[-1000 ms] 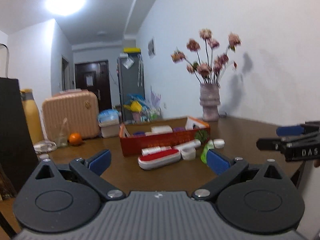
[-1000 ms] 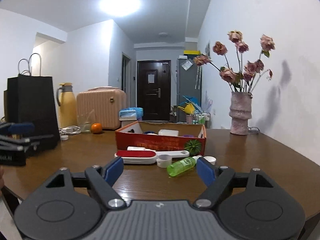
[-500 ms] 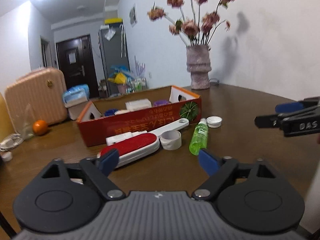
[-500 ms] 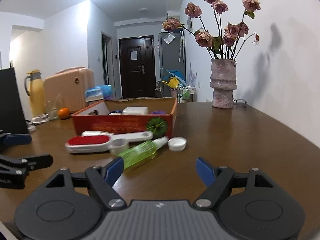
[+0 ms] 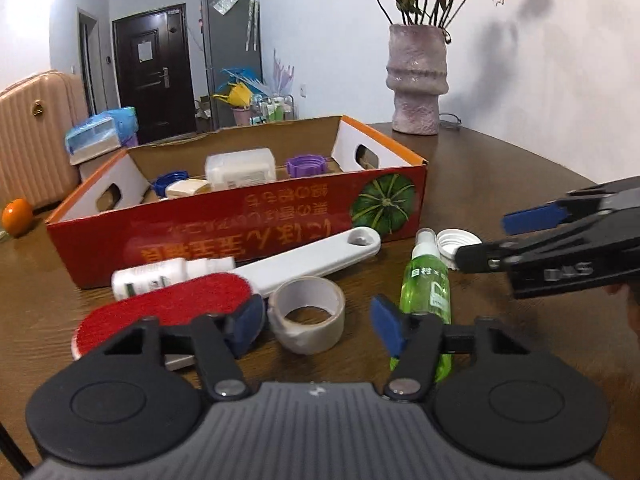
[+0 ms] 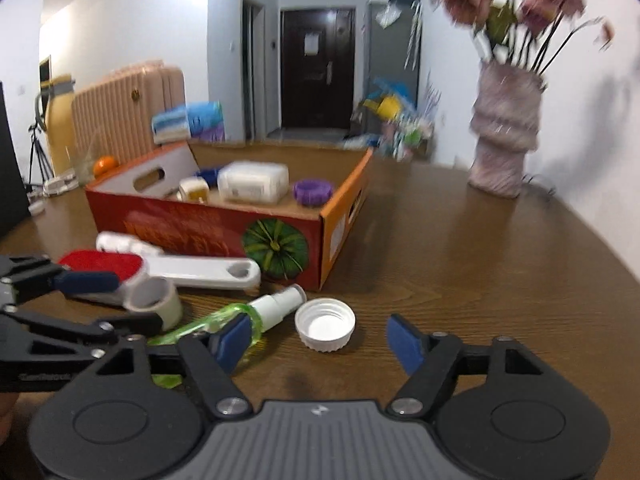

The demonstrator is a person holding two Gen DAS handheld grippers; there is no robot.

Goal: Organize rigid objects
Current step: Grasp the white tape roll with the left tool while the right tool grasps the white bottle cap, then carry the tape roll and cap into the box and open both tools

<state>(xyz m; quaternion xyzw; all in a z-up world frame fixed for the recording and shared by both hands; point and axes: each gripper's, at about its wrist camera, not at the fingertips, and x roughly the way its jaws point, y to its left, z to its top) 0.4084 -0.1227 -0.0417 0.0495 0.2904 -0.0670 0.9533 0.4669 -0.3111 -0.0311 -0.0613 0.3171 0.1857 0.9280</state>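
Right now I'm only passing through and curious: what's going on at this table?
A person is tidying loose items into a red cardboard box, with a handheld gripper in each hand. The left gripper is lined up on a grey tape roll, the right gripper on a white screw cap. Both sets of jaws have just been closing but hold nothing. A green spray bottle and a red lint brush lie outside the box.

Tape roll (image 5: 306,314) upright beside lying green bottle (image 5: 427,284)
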